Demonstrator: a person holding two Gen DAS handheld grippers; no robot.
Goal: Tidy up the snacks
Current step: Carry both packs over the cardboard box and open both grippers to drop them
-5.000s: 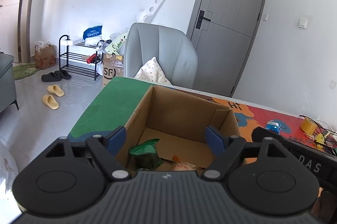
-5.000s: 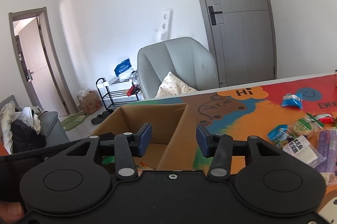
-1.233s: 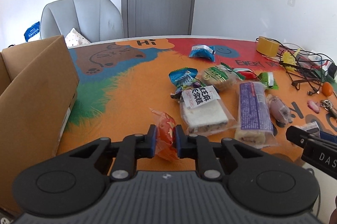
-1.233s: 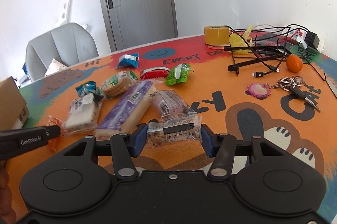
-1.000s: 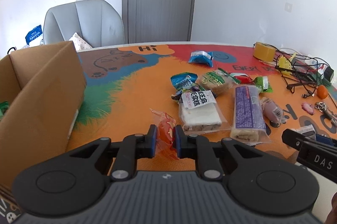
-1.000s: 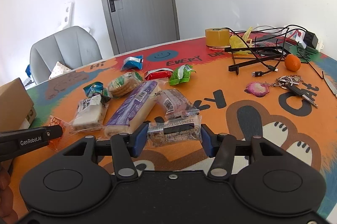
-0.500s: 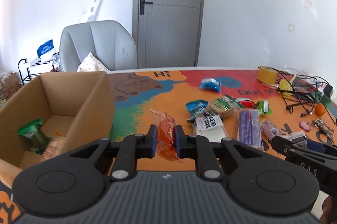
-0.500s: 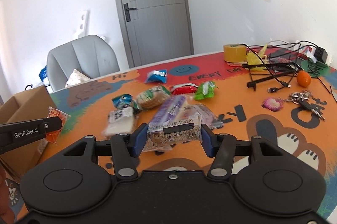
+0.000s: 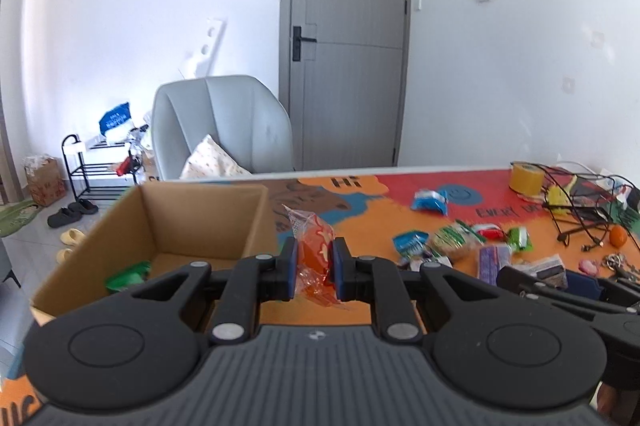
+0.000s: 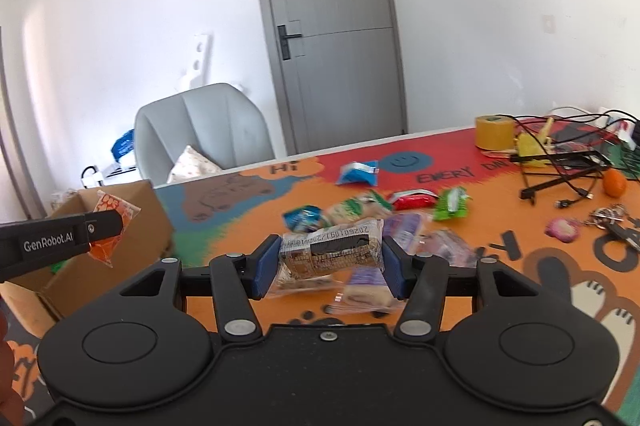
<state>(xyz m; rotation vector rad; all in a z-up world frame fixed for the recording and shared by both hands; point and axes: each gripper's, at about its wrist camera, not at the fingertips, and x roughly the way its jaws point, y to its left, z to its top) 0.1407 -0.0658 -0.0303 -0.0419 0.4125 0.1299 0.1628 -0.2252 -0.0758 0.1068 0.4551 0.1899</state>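
An open brown cardboard box (image 9: 200, 222) stands at the left end of the cartoon-printed tabletop (image 9: 372, 214), a green packet (image 9: 128, 276) inside it. Loose snack packets (image 10: 360, 209) lie scattered to its right. A grey padded chair (image 9: 224, 129) sits behind the tabletop.

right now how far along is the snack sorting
Early to midway. Done: a green packet already lies in the cardboard box. In hand: the left gripper is shut on an orange snack packet, and the right gripper on a clear-wrapped biscuit pack. Left: the blue packet, red packet, green packet and others on the table mat.
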